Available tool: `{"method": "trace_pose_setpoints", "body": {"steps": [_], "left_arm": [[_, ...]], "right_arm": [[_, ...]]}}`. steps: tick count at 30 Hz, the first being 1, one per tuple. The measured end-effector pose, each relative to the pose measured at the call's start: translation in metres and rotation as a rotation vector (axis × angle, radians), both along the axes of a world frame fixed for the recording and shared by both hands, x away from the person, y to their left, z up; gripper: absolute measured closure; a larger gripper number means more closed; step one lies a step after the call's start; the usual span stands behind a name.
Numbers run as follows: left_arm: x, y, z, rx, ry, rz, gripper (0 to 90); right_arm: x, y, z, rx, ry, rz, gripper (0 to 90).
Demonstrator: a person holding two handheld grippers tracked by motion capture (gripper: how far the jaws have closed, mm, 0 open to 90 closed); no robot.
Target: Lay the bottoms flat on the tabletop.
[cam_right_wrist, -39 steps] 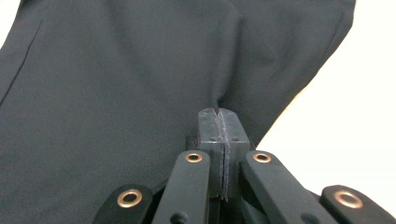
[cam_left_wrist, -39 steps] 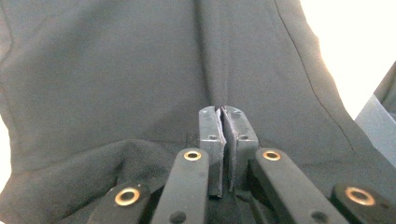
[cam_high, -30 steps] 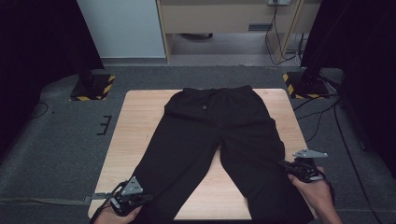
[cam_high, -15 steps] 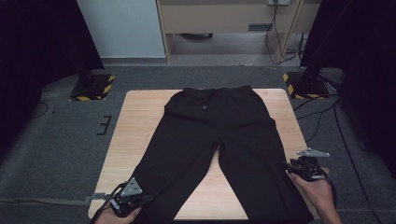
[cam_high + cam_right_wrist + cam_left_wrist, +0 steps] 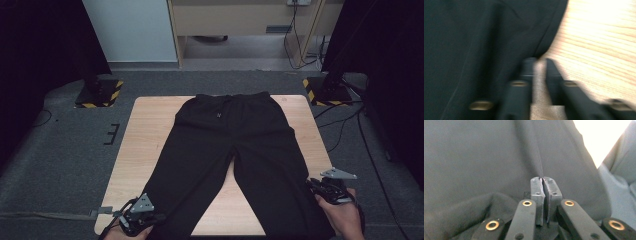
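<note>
Black trousers (image 5: 230, 150) lie flat on the table (image 5: 145, 135), hems at its near edge. Left gripper (image 5: 543, 182) pinches the left hem's fabric. Right gripper (image 5: 539, 62), its jaws just closing and now narrowly apart, sits at the right hem's edge, gripping nothing visible.

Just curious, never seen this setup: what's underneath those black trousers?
The black trousers lie flat on a light wooden table, bare at both sides and between the legs. Whatever lies beneath the cloth itself is covered.
</note>
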State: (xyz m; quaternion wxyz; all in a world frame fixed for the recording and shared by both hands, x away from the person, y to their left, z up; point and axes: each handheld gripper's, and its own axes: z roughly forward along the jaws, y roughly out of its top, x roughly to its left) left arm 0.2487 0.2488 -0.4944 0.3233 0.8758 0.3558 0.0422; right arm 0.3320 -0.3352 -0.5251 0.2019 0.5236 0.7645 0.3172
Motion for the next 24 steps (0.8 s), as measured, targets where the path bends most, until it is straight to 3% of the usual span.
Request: {"method": "trace_pose_setpoints", "body": {"steps": [2,4,6,8,11,15,18,20,22,24], "left_arm": [[0.008,-0.009,0.007,0.007,-0.031,0.002,85.9],[0.018,-0.017,0.009,0.05,-0.06,0.006,84.5],[0.029,-0.022,0.006,0.066,-0.048,0.026,78.9],[0.031,-0.022,0.005,0.071,-0.063,0.026,75.1],[0.026,-0.012,0.009,0.069,-0.122,0.055,63.4],[0.023,0.0,0.011,0.086,-0.14,0.086,63.1],[0.022,0.008,0.013,0.082,-0.152,0.111,59.9],[0.02,0.015,0.015,0.093,-0.172,0.13,58.6],[0.016,0.022,0.018,0.1,-0.2,0.153,57.1],[0.013,0.031,0.021,0.09,-0.22,0.177,54.6]], "right_arm": [[0.001,0.0,0.0,-0.021,-0.003,0.011,90.0],[0.003,-0.002,0.001,-0.03,0.003,0.007,90.0],[0.004,-0.005,0.001,-0.036,0.002,-0.026,90.0],[0.003,-0.009,0.001,-0.014,0.007,-0.045,90.0],[-0.005,-0.009,0.001,0.034,-0.003,-0.013,90.0],[-0.013,-0.005,0.002,0.072,-0.012,0.018,78.2],[-0.015,0.001,0.001,0.05,-0.002,0.04,68.9],[-0.015,0.004,0.0,0.061,0.01,0.052,65.8],[-0.016,0.008,0.0,0.039,0.013,0.053,69.0],[-0.018,0.01,0.001,0.02,0.014,0.057,80.9]]}}
